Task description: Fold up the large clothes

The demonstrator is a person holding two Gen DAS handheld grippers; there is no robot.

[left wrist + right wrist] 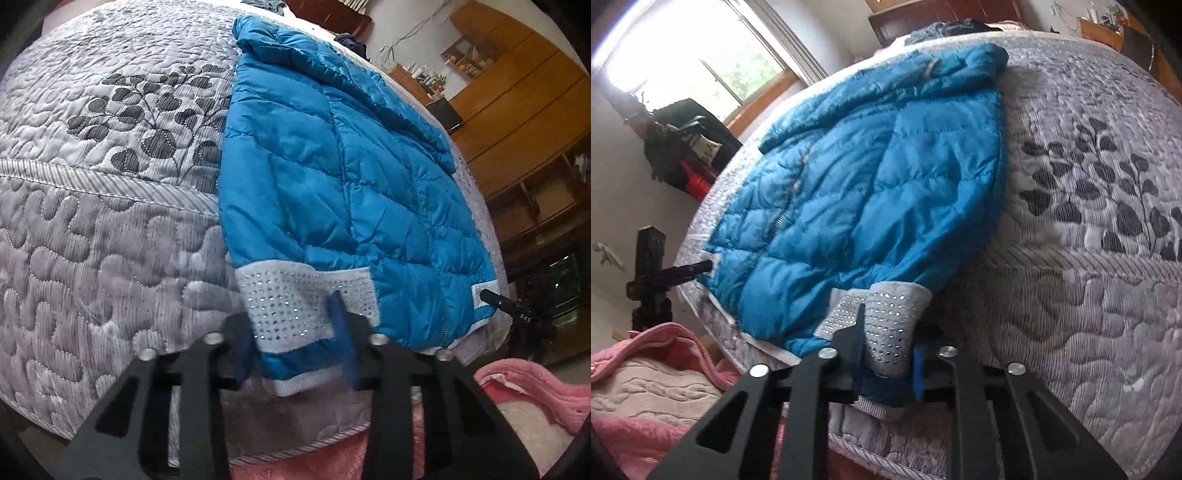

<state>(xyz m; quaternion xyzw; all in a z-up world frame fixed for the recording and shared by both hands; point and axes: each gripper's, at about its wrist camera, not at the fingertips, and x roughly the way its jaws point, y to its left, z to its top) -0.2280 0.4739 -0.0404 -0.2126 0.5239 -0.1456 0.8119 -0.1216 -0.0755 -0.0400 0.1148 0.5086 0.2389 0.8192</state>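
In the left wrist view, a blue quilted jacket (pixel 332 177) lies spread flat on a bed covered by a grey quilted bedspread (pixel 92 221) with a dark leaf print, near the bed's right edge. The left hand-held gripper (pixel 295 350) has its fingers set wide, one on each side of the white studded cuff (pixel 295 306) of a sleeve folded across the jacket's lower hem; whether the pads press the fabric I cannot tell. This view alone shows wooden cabinets (pixel 517 92) along the wall, and a black rod (pixel 509 304) touching the jacket's white hem corner. Pink cloth (pixel 524 391) lies below the bed edge. In the right wrist view, the same jacket (pixel 868 184) shows its zipper (pixel 790 195) running down the front and its hood towards the far end of the bed. The right hand-held gripper (pixel 890 354) straddles the studded cuff (pixel 890 325), the cuff and blue fabric bunched between its fingers, seemingly gripped. Only here appear a bright window (pixel 694 55), a black stand (pixel 650 273) beside the bed, and a cream cable-knit cloth (pixel 646 387) on the pink cloth (pixel 665 343).
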